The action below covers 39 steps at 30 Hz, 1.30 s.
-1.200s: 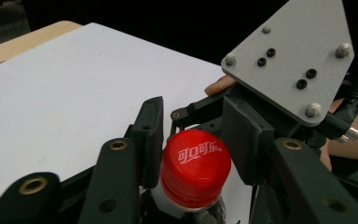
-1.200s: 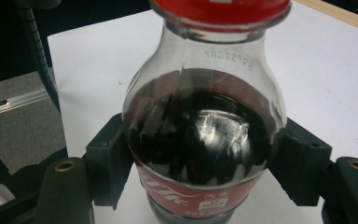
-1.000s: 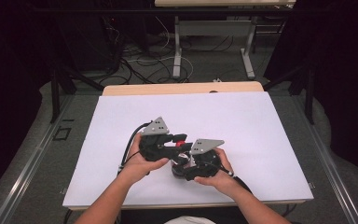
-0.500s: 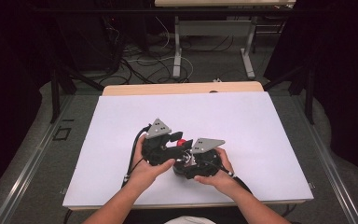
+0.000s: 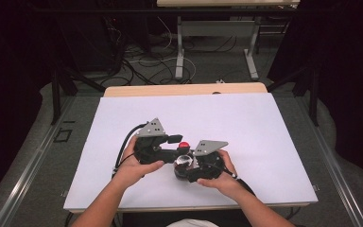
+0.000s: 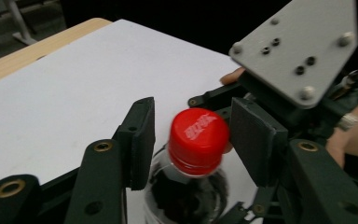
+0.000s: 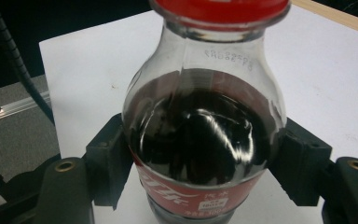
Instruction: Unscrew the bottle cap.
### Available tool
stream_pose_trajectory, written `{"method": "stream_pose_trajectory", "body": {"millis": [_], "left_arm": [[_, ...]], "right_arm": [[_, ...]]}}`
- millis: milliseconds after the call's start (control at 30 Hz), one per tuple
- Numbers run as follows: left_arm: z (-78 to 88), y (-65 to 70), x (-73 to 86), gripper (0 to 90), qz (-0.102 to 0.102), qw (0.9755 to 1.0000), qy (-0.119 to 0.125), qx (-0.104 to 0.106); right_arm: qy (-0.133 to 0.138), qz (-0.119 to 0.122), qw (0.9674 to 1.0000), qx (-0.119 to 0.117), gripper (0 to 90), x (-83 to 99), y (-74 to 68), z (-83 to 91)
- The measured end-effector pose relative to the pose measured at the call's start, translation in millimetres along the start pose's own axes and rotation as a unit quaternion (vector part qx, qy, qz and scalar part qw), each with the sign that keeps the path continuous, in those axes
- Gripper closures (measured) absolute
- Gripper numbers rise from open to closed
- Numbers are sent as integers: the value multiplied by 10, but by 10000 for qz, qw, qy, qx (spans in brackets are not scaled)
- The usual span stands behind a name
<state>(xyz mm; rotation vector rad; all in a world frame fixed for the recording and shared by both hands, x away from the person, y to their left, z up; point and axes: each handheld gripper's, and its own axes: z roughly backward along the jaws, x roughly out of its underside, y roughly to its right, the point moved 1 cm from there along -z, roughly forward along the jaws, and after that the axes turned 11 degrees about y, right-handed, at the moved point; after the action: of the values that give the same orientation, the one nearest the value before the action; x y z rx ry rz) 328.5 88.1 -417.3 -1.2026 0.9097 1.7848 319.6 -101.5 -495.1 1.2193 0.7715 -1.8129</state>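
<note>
Gripping their tools near the front edge of the white table [image 5: 246, 123], the person's two hands meet just left of centre in the high view. On the left, the left gripper [image 5: 174, 140] reaches in towards the red cap [image 5: 184, 145] of a cola bottle [image 5: 183, 163], seen from above as little more than a red dot over a glassy shoulder. The left gripper view adds what that angle hides: the jaws stand on either side of the cap [image 6: 198, 140], the left pad clear of it with a gap and the right pad close against its edge, whether touching I cannot tell. These jaws have just been opening, with the cap between them. To the right, the right gripper [image 5: 189, 171] sits low beside the bottle. The right gripper view shows its jaws pinching the bottle [image 7: 200, 135] at the labelled waist, one pad pressed on each side, dark drink filling the body below the clear neck.
</note>
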Motion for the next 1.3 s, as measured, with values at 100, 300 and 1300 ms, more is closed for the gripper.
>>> {"method": "stream_pose_trajectory", "body": {"millis": [100, 300, 1300], "left_arm": [[-24, 4, 9, 521, 4, 10000, 34, 11], [-82, 13, 25, 579, -6, 9999, 49, 117], [12, 107, -93, 454, 553, 9960, 280, -637]], "right_arm": [[37, 8, 10000, -1, 296, 5, -10, -9], [32, 32, 10000, -16, 297, 11, -21, -21], [50, -44, 9999, 156, 296, 12, 23, -2]]}}
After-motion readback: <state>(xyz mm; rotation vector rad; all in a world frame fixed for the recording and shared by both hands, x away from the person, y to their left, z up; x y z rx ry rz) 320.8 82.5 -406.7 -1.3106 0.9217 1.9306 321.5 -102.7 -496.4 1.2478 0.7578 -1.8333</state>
